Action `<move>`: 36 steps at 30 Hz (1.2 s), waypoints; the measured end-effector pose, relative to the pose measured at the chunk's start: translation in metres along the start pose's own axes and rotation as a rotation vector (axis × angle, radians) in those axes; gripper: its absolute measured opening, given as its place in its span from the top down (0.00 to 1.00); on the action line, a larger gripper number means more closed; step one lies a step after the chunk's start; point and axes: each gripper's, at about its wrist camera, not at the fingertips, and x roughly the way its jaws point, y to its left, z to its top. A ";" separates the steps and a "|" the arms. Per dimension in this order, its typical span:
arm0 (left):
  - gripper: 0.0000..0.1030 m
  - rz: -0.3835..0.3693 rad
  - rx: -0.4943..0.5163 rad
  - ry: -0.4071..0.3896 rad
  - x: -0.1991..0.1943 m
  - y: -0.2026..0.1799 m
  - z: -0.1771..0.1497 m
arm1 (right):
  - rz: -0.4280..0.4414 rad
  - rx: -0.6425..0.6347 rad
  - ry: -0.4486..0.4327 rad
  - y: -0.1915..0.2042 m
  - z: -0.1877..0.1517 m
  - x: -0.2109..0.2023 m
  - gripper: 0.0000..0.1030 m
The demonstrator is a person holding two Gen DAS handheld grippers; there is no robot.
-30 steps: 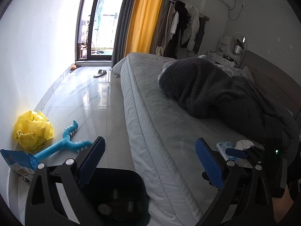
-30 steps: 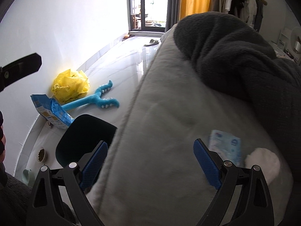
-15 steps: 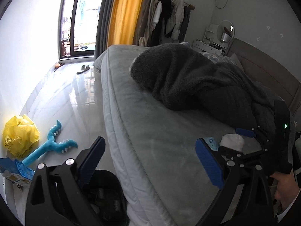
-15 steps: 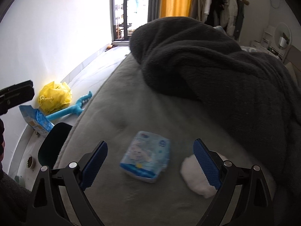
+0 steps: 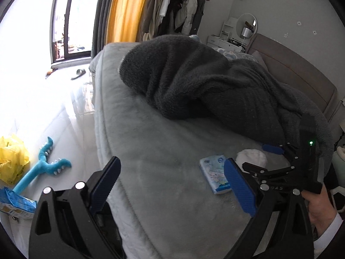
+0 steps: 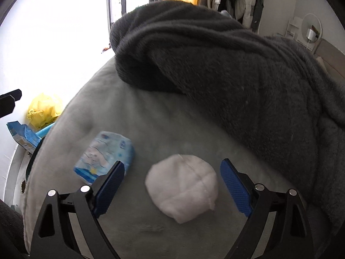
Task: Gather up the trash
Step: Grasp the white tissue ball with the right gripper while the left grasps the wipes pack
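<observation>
Right tongs (image 6: 172, 185) have swung in over the bed (image 6: 151, 125) & now straddle the tissue wad (image 6: 182, 188), spread wide, ready to pinch. Left tongs (image 5: 172, 185) spread too, empty.

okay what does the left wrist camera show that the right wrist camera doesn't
Only the left wrist view shows the right gripper from outside, open around the white wad, plus the holding hand, a slipper and the whole blue toy. Only the right wrist view shows the wad close up, sitting between its open blue pads. Both show the bed, dark blanket, tissue pack and yellow bag.
</observation>
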 end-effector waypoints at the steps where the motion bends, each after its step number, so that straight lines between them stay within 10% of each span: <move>1: 0.05 -0.007 0.002 0.007 0.003 -0.003 -0.001 | -0.003 -0.003 0.006 -0.001 -0.002 0.001 0.14; 17: 0.05 -0.045 0.024 0.057 0.035 -0.038 -0.005 | 0.038 -0.020 0.072 -0.008 -0.016 0.013 0.49; 36: 0.23 -0.044 0.120 0.133 0.096 -0.094 -0.025 | 0.095 0.133 -0.031 -0.063 -0.031 -0.039 0.50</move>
